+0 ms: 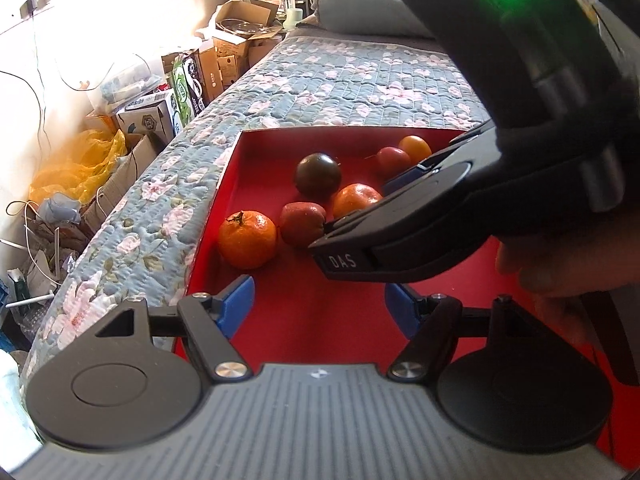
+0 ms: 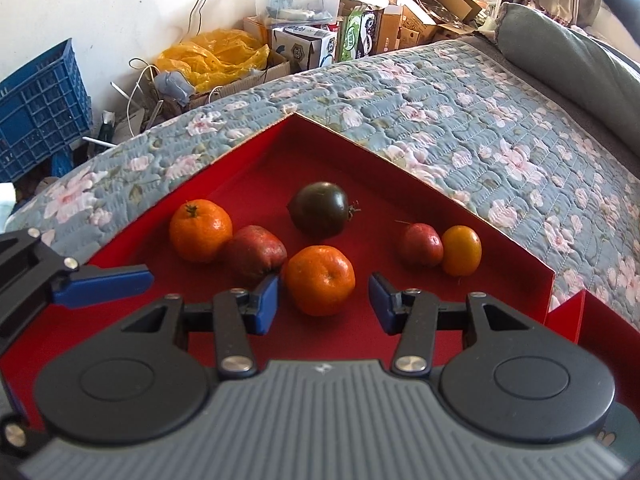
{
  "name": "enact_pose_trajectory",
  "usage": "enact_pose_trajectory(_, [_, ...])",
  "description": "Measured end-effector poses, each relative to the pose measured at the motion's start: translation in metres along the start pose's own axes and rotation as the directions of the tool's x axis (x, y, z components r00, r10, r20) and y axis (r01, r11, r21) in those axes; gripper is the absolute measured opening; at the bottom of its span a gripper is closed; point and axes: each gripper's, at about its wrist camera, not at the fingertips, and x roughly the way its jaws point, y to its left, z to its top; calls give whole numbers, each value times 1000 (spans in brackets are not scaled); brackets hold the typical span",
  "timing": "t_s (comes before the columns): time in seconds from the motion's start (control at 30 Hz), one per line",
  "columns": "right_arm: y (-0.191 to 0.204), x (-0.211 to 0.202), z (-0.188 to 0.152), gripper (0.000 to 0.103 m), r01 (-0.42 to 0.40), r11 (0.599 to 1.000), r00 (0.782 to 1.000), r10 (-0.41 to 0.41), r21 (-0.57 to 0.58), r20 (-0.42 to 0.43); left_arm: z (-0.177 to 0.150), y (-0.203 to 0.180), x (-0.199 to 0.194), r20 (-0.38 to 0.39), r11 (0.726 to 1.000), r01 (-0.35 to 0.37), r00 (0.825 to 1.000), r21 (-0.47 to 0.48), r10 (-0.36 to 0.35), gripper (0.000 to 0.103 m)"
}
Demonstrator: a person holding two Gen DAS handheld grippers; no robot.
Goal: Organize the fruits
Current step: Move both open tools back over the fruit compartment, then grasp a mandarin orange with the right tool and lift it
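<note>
Right gripper (image 2: pixel 323 302) low inside the red tray (image 2: pixel 516 248), fingers spread, nothing held; the nearest tangerine (image 2: pixel 320 280) sits just ahead of the tips and roughly centred between them, not yet touched by either blue pad. Left gripper (image 1: pixel 320 306) hovers over bare tray floor nearer the person, fingers likewise released and empty; one of its blue fingers pokes into the right wrist view at lower left. Step in hand, by my reading: the approach for a pick on that near tangerine, with sorting barely started, since all six fruits lie loose in one tray. Just left of the target, touching or nearly so, a red apple-like fruit (image 2: pixel 256 254), and beyond that a second tangerine (image 2: pixel 200 230) with stem up. Further back, the dark tomato (image 2: pixel 319 210) stands alone mid-tray. To the right, a small red fruit (image 2: pixel 421 245) and a small orange one (image 2: pixel 461 250) sit touching each other near the tray wall. Next move calls for easing forward until the pads flank the tangerine, keeping the left pad clear of the red fruit, then a gentle close. Tray rests on a floral quilt (image 2: pixel 460 120); where the fruit should go is not visible.
</note>
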Motion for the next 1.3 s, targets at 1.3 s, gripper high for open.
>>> enact_pose_trajectory(1.3, [-16, -153, -67, 41, -111, 932, 961, 12, 344, 278, 19, -15, 29, 157, 982, -76, 986, 171, 49, 77])
